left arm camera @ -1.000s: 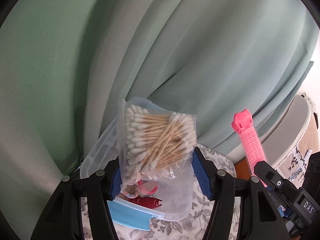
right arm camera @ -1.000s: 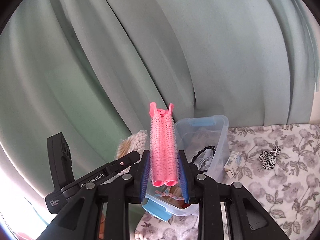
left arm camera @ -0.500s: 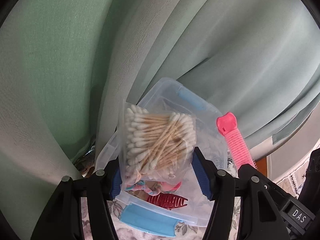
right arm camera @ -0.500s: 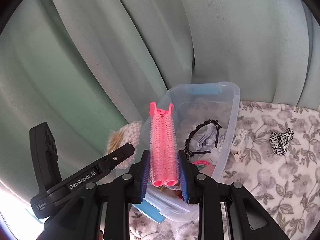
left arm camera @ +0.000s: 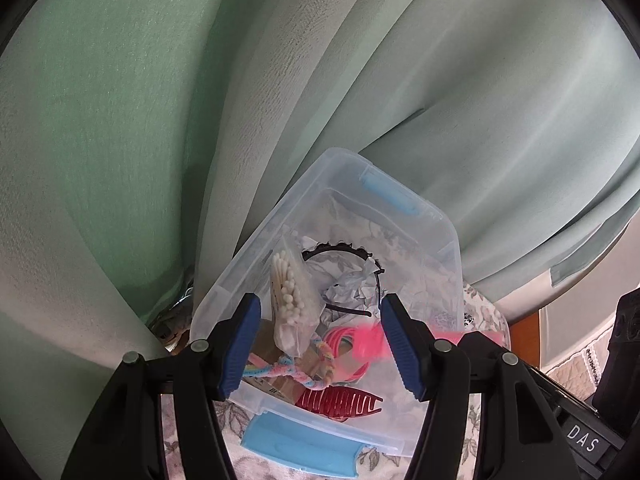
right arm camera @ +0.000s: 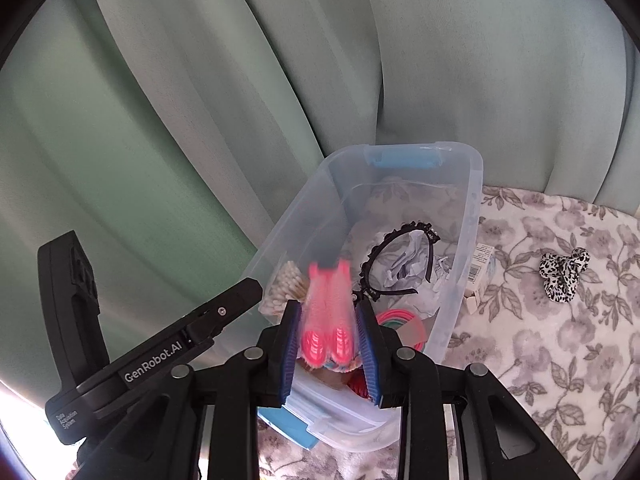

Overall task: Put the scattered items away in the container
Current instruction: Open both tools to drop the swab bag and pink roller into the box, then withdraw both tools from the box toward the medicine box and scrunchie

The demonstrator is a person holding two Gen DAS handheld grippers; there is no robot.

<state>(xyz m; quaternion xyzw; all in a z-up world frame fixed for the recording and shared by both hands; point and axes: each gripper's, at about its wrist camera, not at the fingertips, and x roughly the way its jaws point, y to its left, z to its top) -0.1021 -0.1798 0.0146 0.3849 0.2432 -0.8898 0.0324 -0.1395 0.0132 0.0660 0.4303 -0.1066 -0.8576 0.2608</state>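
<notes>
A clear plastic container (left arm camera: 448,236) (right arm camera: 474,184) with blue handles stands on a floral cloth against a green curtain. My left gripper (left arm camera: 318,344) is open above it; the bag of cotton swabs (left arm camera: 290,300) (right arm camera: 286,284) drops free into the container. My right gripper (right arm camera: 329,340) is open too; the pink hair rollers (right arm camera: 330,312) are blurred, falling between its fingers, and show as a pink blur in the left wrist view (left arm camera: 370,338). Inside lie a black headband (right arm camera: 394,256), a red hair claw (left arm camera: 340,402), pink bands and crumpled paper.
A leopard-print scrunchie (right arm camera: 564,268) lies on the floral cloth (right arm camera: 560,340) right of the container. A small white box (right arm camera: 482,270) stands against the container's right wall. The green curtain (right arm camera: 200,100) hangs close behind.
Both grippers moved down over the container and opened. The swab bag left the left gripper and the pink rollers slipped out of the right gripper, both falling in.
</notes>
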